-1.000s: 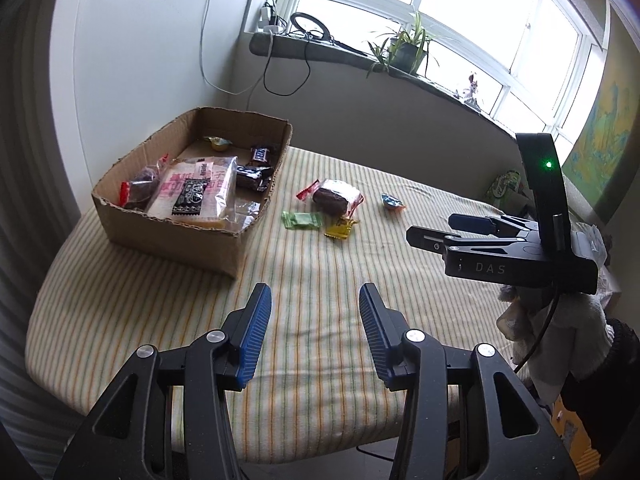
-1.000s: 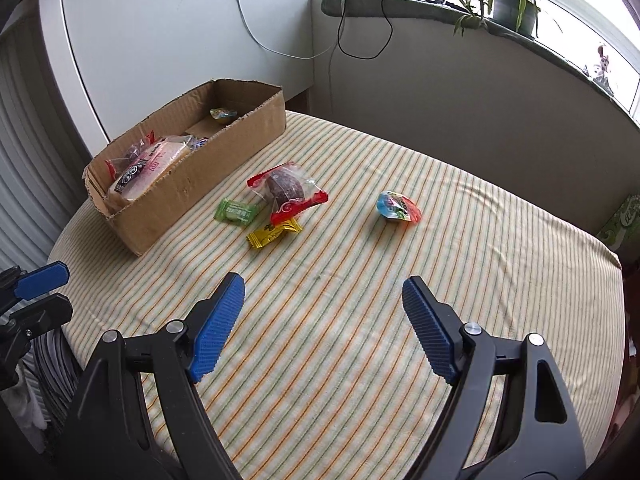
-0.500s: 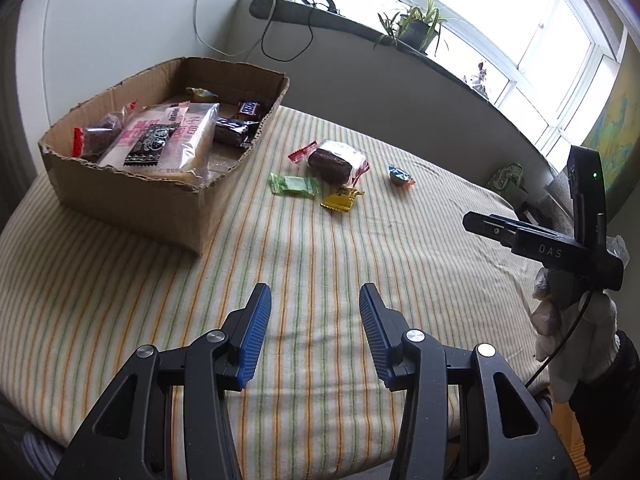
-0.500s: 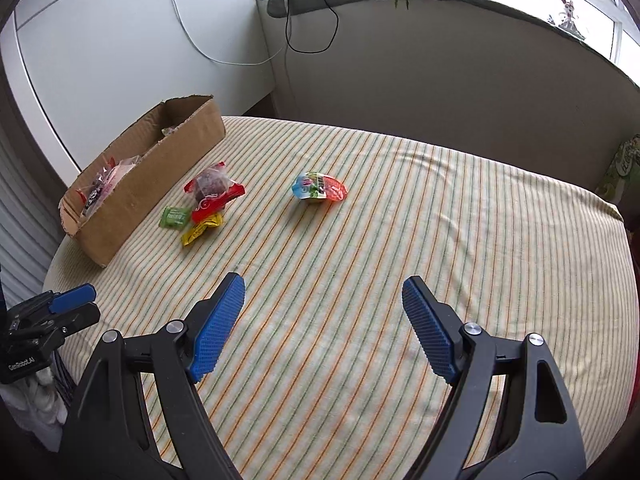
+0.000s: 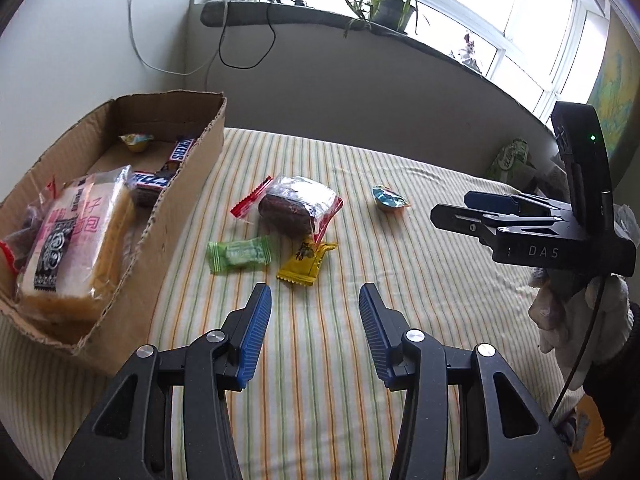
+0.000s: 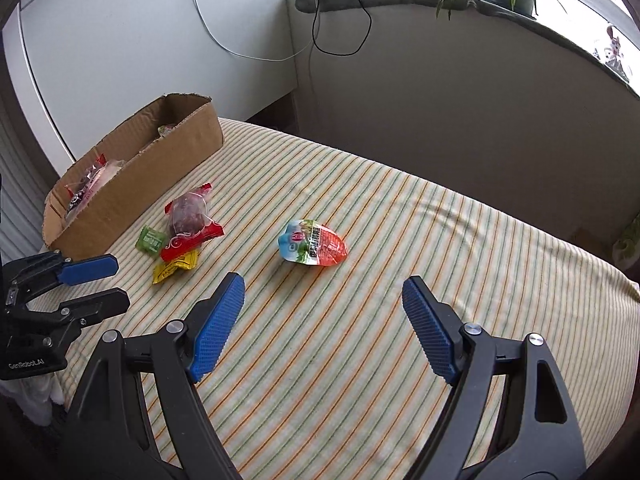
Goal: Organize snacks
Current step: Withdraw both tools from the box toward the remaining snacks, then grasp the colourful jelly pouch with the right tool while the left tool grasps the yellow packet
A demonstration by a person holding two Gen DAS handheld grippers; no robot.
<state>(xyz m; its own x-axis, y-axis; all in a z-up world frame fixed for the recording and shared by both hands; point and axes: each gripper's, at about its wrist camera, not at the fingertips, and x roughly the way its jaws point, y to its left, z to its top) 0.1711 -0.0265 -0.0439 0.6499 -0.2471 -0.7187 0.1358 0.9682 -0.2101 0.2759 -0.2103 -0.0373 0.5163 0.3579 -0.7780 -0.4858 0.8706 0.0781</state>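
Box: open brown cardboard box point(image 5: 172, 216) on the left part of the bench point(image 5: 400, 280), which has a striped cloth (green/orange/cream lines).
Inside box: big clear pack of yellow sponge bread w/ pink and black label point(image 5: 76, 244) at the near end; two brown Snickers bars point(image 5: 182, 152) near the right wall; small yellow jelly cup point(image 5: 136, 142) at the far end; dark snack in clear bag w/ red edge point(image 5: 16, 240) at the left, partly hidden.
Outside box, on cloth: dark brown cake in clear wrapper w/ red ends point(image 5: 298, 208) just beside the box; green wrapped candy point(image 5: 240, 254) and yellow wrapped candy point(image 5: 306, 262) in front of it, the yellow one touching the cake wrapper; jelly cup w/ blue-red foil lid point(image 6: 314, 242) lies apart, more to the right.
Left tongs point(image 5: 314, 334): blue pads wide apart, nothing between, above cloth, near the yellow candy.
Right tongs point(image 6: 320, 328): spread very wide, nothing held, over cloth, jelly cup just ahead of them.
Background: grey window sill w/ potted green plant point(image 5: 390, 8), black and white cables hang on the wall.
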